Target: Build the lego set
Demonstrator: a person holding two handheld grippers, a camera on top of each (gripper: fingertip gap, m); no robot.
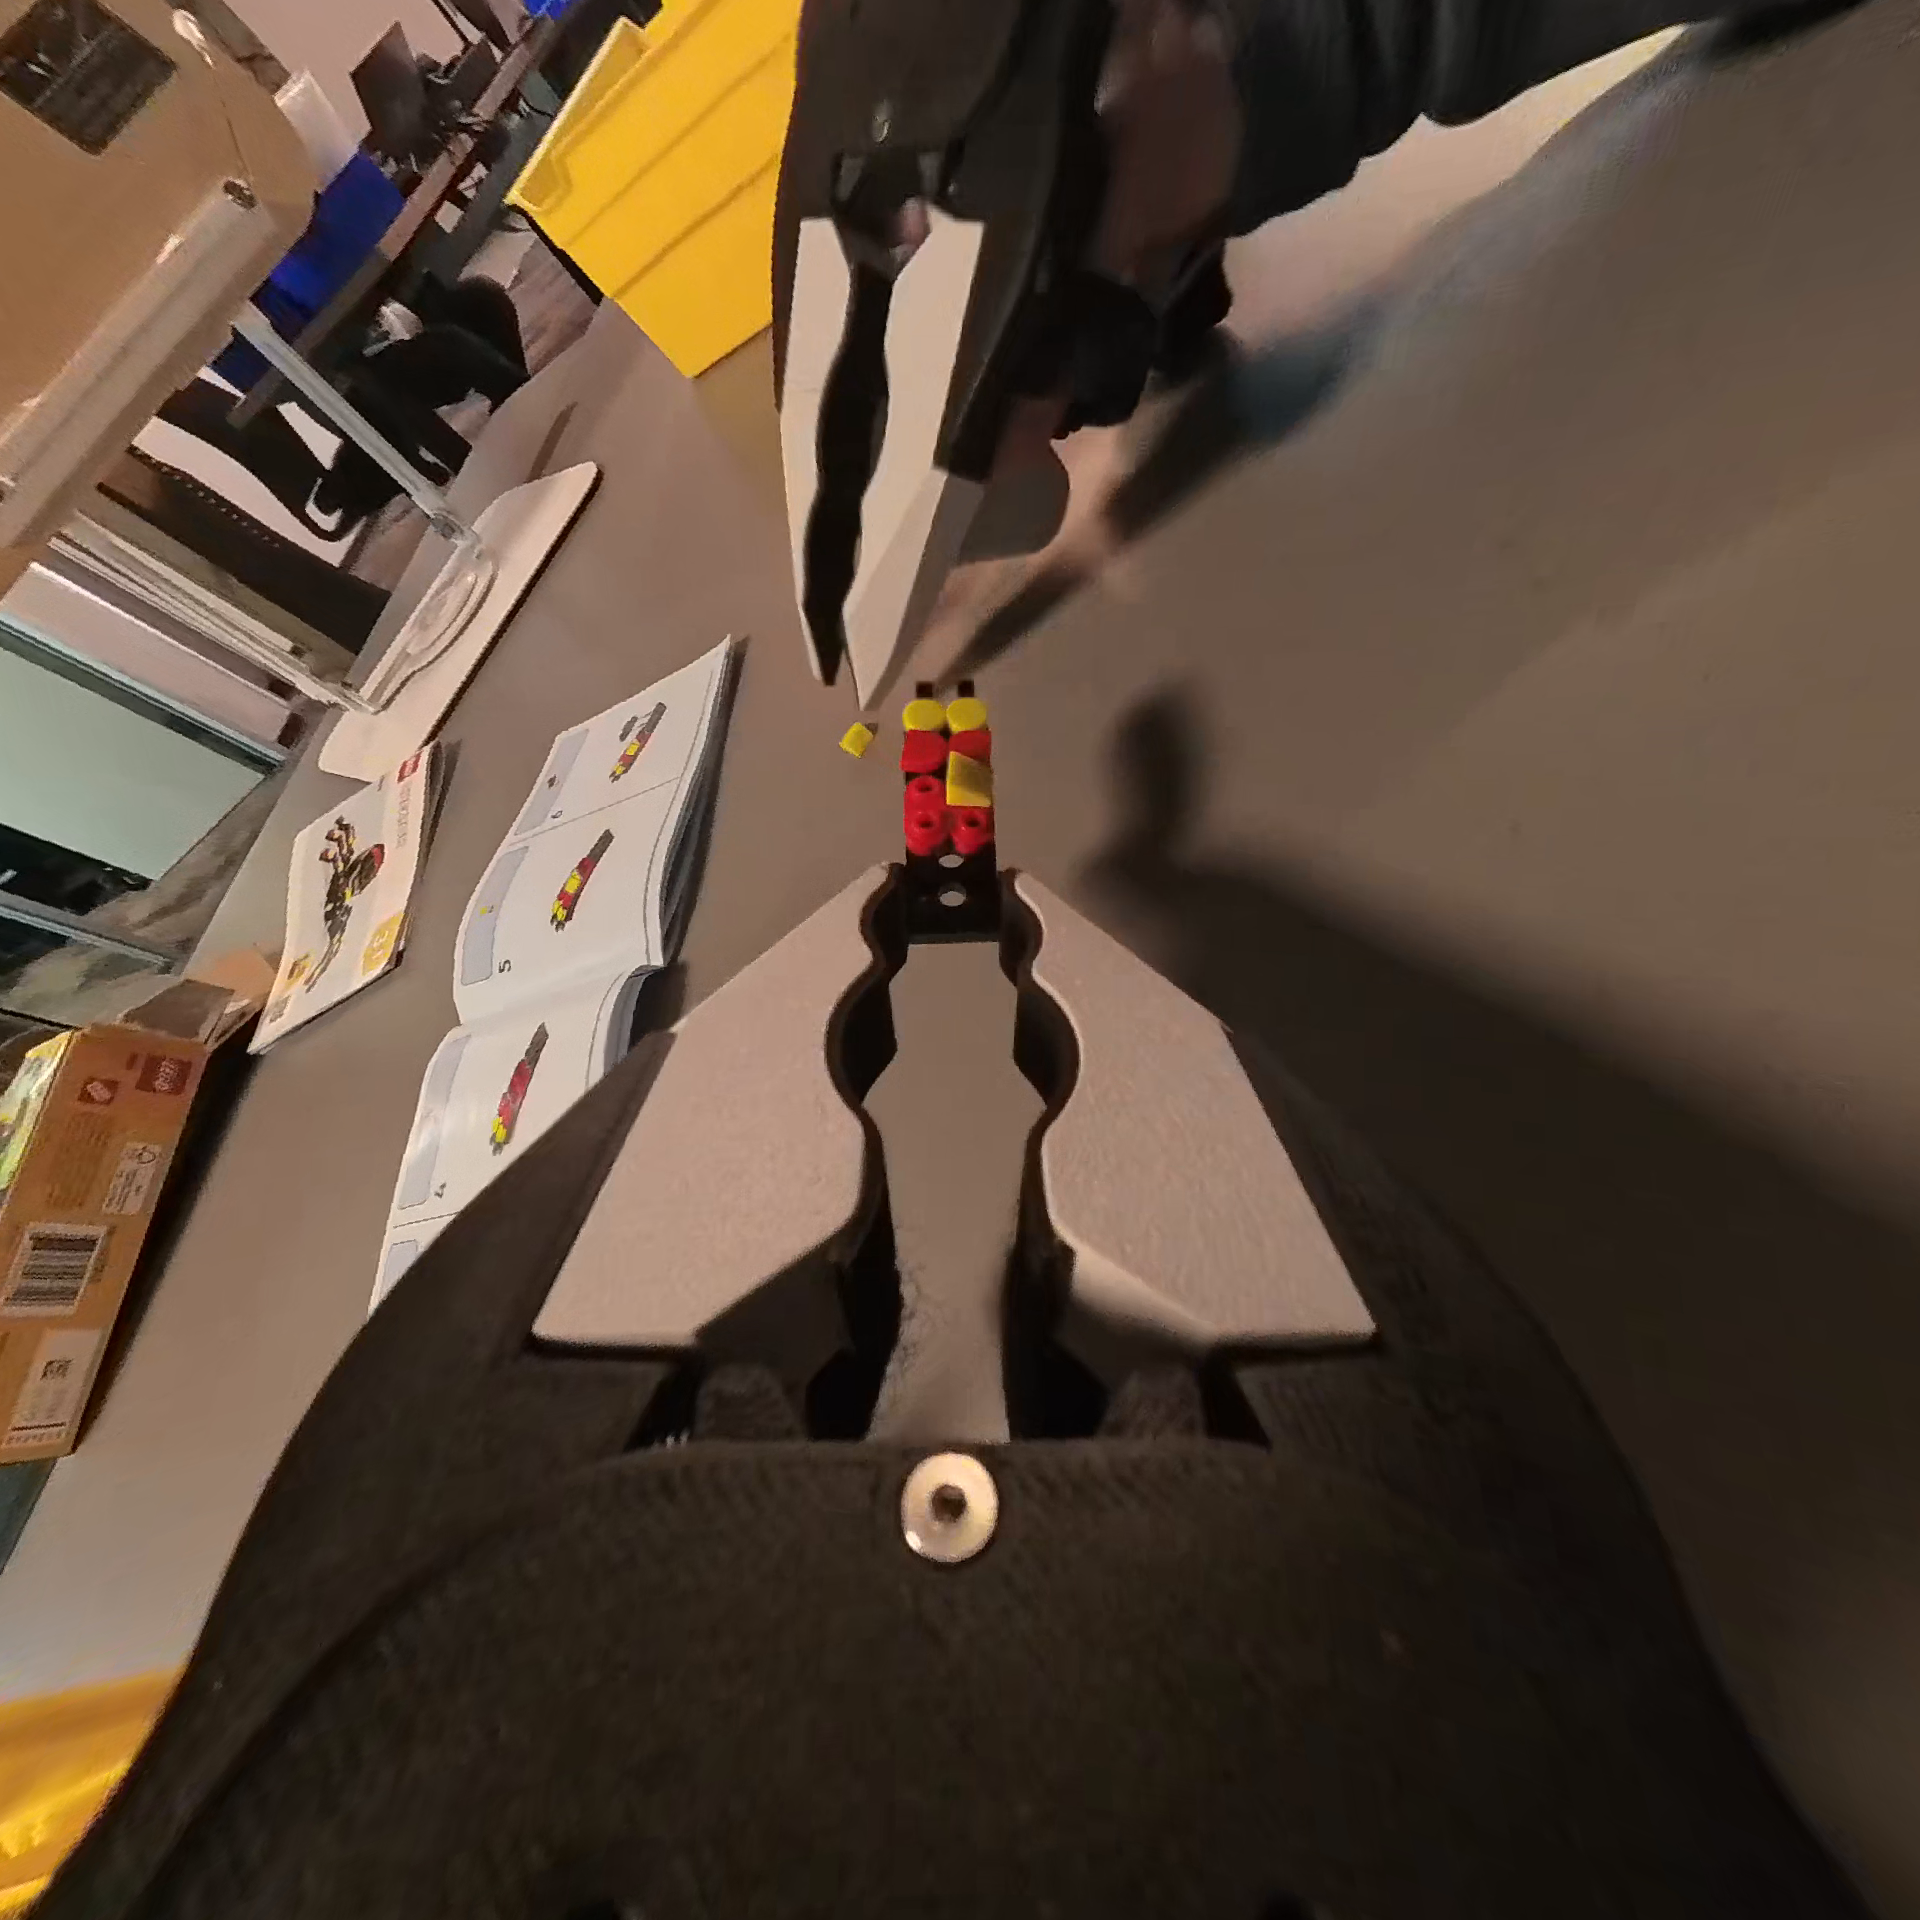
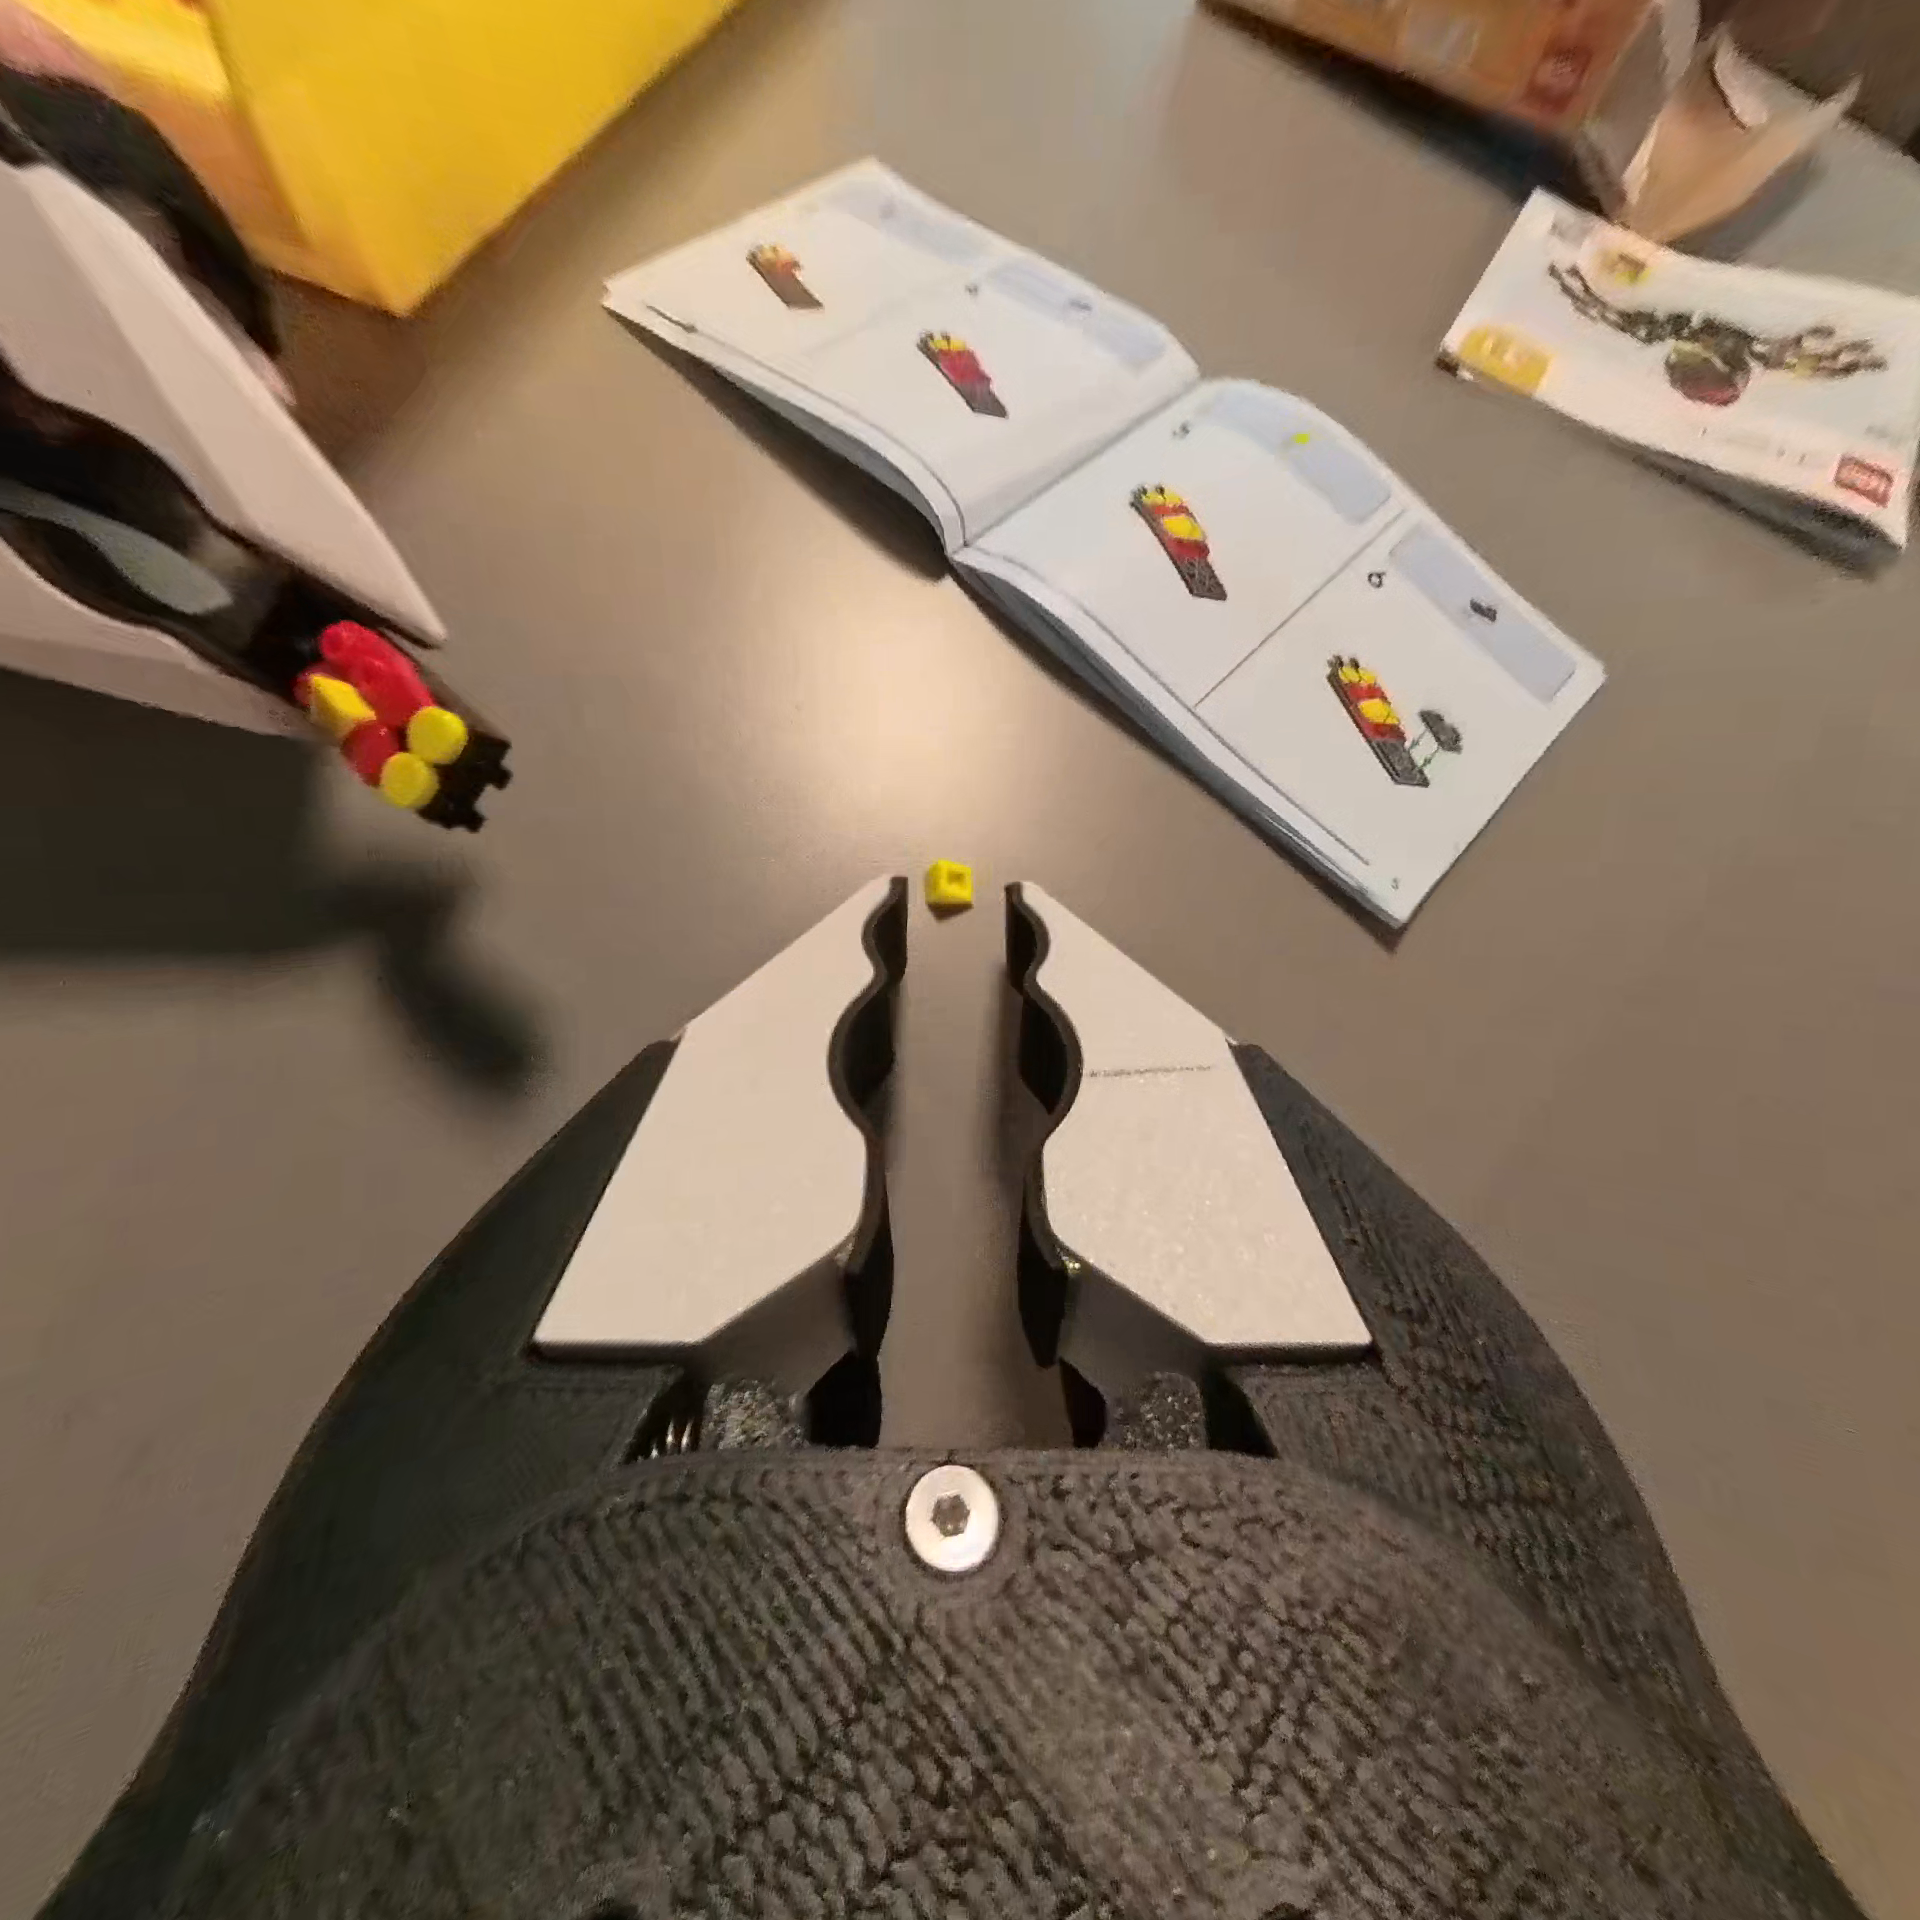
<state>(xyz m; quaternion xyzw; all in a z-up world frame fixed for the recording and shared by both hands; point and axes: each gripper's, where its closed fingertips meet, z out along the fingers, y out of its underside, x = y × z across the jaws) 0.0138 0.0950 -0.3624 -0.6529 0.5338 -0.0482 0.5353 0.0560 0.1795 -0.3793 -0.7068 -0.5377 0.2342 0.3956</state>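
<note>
Left gripper (image 1: 948, 894): clamping the black base of the lego assembly (image 1: 948, 800) — sitting at frame centre in the left wrist view, held above the table (image 1: 1455, 727).
Right gripper (image 2: 951, 899): standing apart, holding nothing, its tips lying either side of a small yellow brick (image 2: 950, 886) on the table.
Assembly: carrying red and yellow pieces on a black plate; showing at left in the right wrist view.
Open instruction booklet (image 2: 1122, 520): lying upper right of centre.
Second booklet (image 2: 1683, 364): lying closed at far upper right.
Yellow bin (image 2: 416, 125): sitting upper left — blurred.
</note>
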